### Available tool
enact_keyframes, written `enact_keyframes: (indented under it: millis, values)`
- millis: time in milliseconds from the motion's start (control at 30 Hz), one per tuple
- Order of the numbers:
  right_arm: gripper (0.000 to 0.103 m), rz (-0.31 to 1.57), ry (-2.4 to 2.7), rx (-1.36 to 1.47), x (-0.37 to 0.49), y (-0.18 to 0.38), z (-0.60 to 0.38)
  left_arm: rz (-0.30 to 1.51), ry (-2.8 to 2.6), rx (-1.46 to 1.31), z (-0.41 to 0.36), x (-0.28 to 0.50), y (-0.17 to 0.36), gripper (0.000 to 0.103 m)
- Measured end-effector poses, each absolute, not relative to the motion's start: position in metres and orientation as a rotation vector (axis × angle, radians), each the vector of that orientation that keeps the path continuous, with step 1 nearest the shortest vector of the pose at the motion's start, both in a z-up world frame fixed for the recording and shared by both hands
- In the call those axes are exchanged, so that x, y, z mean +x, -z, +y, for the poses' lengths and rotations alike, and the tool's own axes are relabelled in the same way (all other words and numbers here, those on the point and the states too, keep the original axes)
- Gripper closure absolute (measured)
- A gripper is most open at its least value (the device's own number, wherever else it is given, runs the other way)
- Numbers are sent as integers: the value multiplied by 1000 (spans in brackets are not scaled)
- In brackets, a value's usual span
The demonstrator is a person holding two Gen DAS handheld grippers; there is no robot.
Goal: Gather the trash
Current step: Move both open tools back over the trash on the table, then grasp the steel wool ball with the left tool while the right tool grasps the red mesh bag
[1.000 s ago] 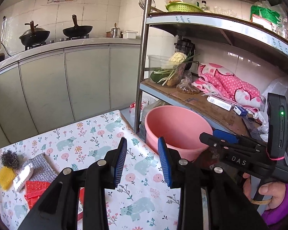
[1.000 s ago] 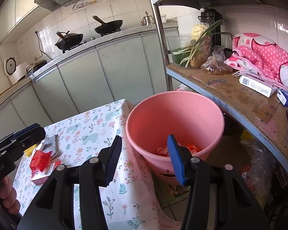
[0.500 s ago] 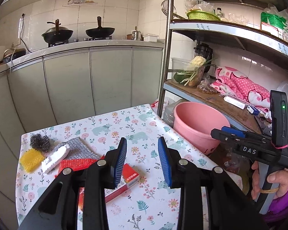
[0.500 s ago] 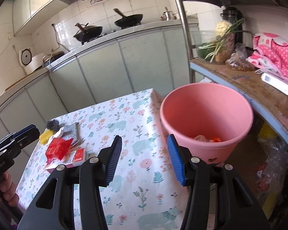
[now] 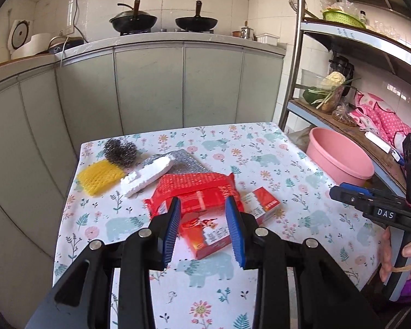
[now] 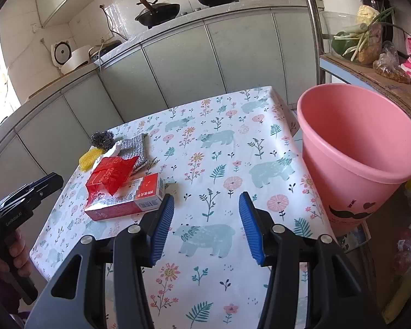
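Table: box under wrapper, scourer at 11 o'clock; bucket at 3 o'clock, beside shelf.

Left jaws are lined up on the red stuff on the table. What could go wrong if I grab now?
The red plastic wrapper lies draped over the red medicine box, so the open left gripper may pinch only the film, or drag both. The pink bucket stands off the table's right edge; a loose pinch could drop trash short of it.

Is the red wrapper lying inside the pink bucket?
No. The red wrapper lies on the tablecloth atop a red-and-white box, well apart from the pink bucket.
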State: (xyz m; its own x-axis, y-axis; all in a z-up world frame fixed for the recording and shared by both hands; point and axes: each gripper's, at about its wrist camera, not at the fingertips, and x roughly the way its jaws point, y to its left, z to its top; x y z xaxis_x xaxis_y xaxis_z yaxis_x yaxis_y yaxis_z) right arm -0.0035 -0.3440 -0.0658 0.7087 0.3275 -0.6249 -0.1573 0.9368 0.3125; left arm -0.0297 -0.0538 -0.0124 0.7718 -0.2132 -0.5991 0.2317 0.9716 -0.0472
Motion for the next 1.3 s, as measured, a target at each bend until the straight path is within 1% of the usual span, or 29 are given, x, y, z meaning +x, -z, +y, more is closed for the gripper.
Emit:
enact_keyframes:
  millis: [400,700,1000,1167,1200,1267,1300]
  values:
    - [53,774,-354,219,7,75,-328,679,77,-30,2,5,26,70]
    - [53,809,-386,219,19,82,-320,737,-10,-141,52,53,31,70]
    - [53,739,-564,199,42,40,-290,724,-10,-140,48,120,21,70]
    - [52,807,-656,222,70,44,-264,759,-38,-145,48,153,30,70]
    - [52,823,-669,231,74,47,-259,767,-43,-148,49,158,33,70]
    - [43,861,-688,240,83,53,-250,779,-46,-153,50,164,38,70]
    - [43,876,-691,241,87,57,-246,781,-45,-156,50,165,41,70]
